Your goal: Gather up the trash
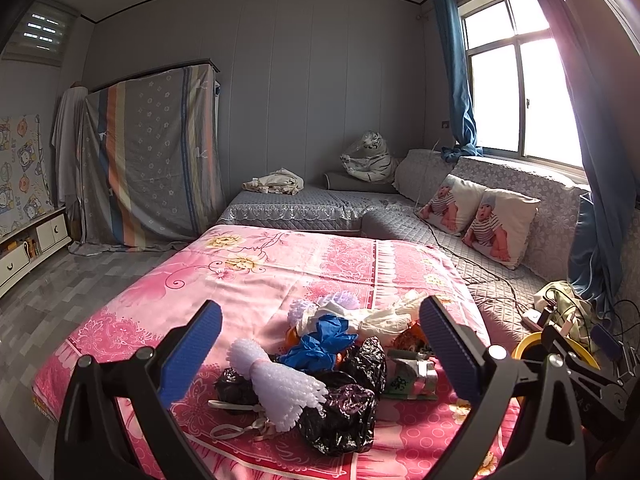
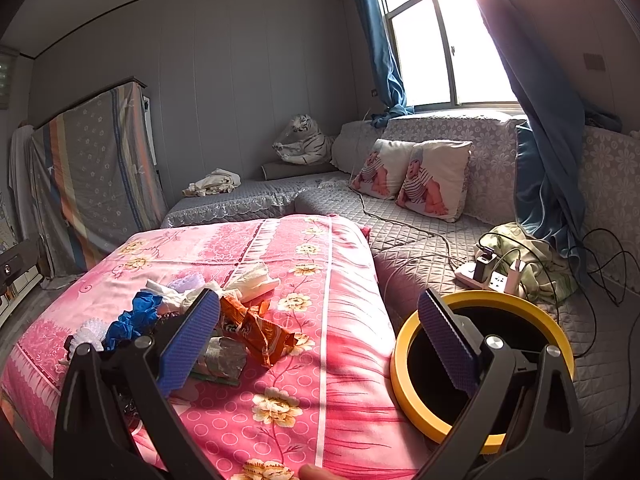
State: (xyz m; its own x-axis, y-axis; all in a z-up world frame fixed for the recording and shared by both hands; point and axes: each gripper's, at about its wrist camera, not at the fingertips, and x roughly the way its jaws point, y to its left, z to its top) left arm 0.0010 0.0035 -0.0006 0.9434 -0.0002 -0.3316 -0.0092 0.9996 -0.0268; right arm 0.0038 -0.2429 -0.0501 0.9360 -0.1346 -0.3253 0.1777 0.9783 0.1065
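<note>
The left gripper (image 1: pixel 320 356) hangs spread and empty over the trash pile (image 1: pixel 320 364) on the pink floral bedspread (image 1: pixel 248 264), framing it for a pick. The right gripper (image 2: pixel 320 344), likewise spread and empty, hovers between the orange snack wrapper (image 2: pixel 260 330) and the yellow-rimmed bin (image 2: pixel 404 344), which stands beside the bed, presumably to receive drops.

Black gripper (image 1: pixel 320 348) frames; blue ribbed pads (image 1: pixel 448 350); silver screws

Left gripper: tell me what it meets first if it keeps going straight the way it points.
Probably the trash heap on the pink bedspread. The left gripper is open, and the white foam netting and black plastic bags lie nearest between its fingers, ahead of the blue glove. Depth is unclear.
</note>
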